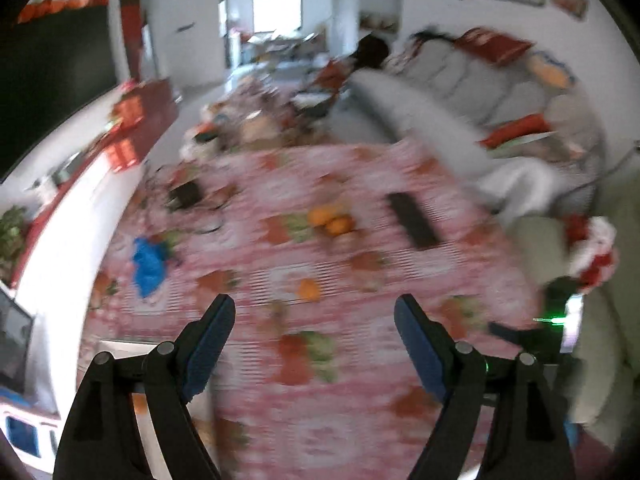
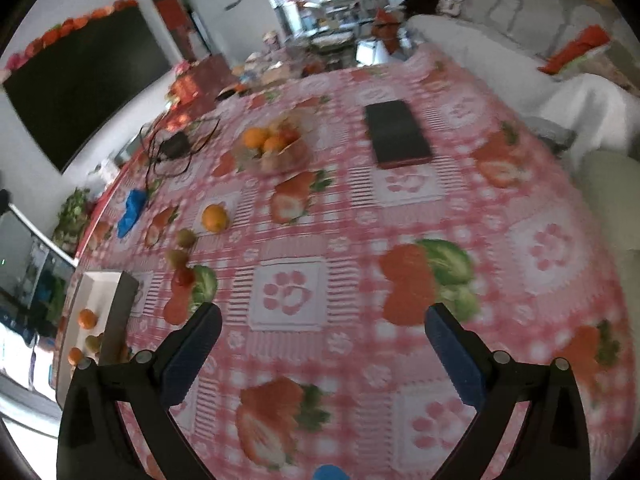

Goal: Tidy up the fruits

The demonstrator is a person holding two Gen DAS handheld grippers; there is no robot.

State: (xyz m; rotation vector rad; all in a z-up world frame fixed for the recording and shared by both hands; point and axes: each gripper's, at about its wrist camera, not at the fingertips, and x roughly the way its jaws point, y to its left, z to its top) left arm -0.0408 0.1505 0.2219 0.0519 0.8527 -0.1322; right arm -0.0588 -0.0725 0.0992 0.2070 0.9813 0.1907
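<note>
Left wrist view: looks steeply down over the tablecloth point(image 1: 360, 208), blurred.
Right wrist view: same tilt, closer.
Shared: loose orange point(image 1: 309, 289) point(image 2: 215, 218), black box point(image 1: 412, 220) point(image 2: 396, 133).

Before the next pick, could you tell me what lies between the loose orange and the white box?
In the right wrist view, two small greenish fruits lie on the tablecloth between the loose orange and the white box.
</note>
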